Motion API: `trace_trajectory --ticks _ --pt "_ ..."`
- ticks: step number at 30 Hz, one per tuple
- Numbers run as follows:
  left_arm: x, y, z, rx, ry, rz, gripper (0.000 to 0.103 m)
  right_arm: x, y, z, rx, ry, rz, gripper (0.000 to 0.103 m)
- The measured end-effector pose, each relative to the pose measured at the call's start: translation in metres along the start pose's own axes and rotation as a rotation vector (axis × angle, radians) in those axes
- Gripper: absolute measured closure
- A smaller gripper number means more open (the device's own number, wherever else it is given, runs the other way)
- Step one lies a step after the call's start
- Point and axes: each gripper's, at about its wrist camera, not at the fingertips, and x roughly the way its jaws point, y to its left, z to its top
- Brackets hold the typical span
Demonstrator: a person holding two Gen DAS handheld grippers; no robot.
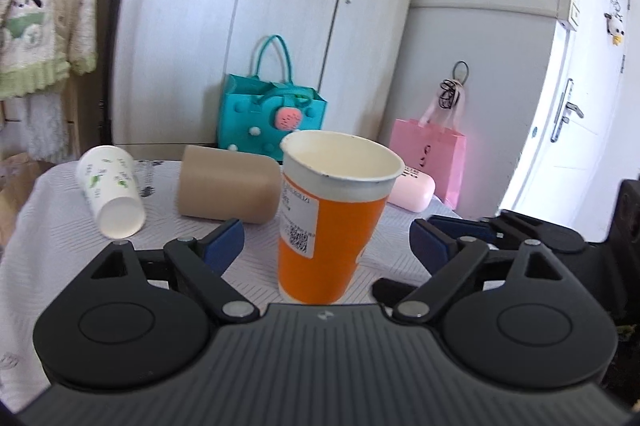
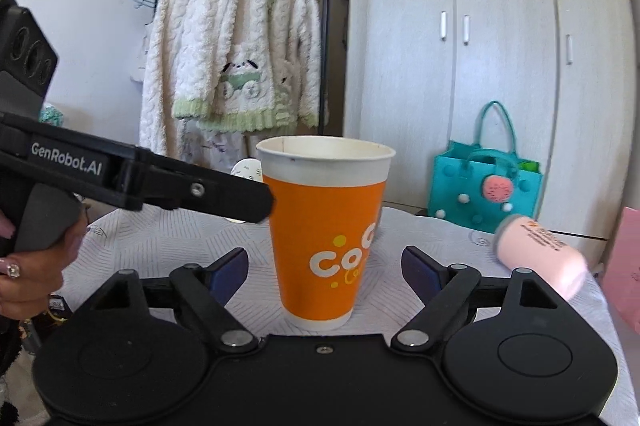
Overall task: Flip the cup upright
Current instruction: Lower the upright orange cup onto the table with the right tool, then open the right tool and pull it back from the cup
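Orange cup (image 1: 332, 222) stands upright between both grippers' wide-apart jaws, seemingly untouched, left (image 1: 326, 240), right (image 2: 325, 268).

A paper cup (image 1: 336, 218) is seen standing upright on a table (image 1: 60, 250), between the spread fingers of the left gripper (image 1: 326, 242). Behind it, two cups (image 1: 114, 189) (image 1: 228, 183) are laid on their sides; two bags (image 1: 272, 117) (image 1: 430, 153) are placed beyond.

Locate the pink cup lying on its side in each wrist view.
Left wrist: the pink cup lies right of centre, behind the upright orange paper cup.
Right wrist: at the far right edge, blurred.
Shared landmark: the teal felt bag.
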Motion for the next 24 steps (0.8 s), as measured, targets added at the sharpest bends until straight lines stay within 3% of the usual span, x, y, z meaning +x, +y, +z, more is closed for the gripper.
trace_trajectory --ticks 14,24 --pt "-0.067 -0.015 -0.01 0.018 -0.051 0.167 0.013 -0.05 0.021 -0.004 0.076 -0.037 -0.149 0.014" --pt "-0.088 -0.017 -0.022 0.016 -0.031 0.202 0.013 -0.074 0.038 -0.007 0.101 -0.03 -0.195 0.014"
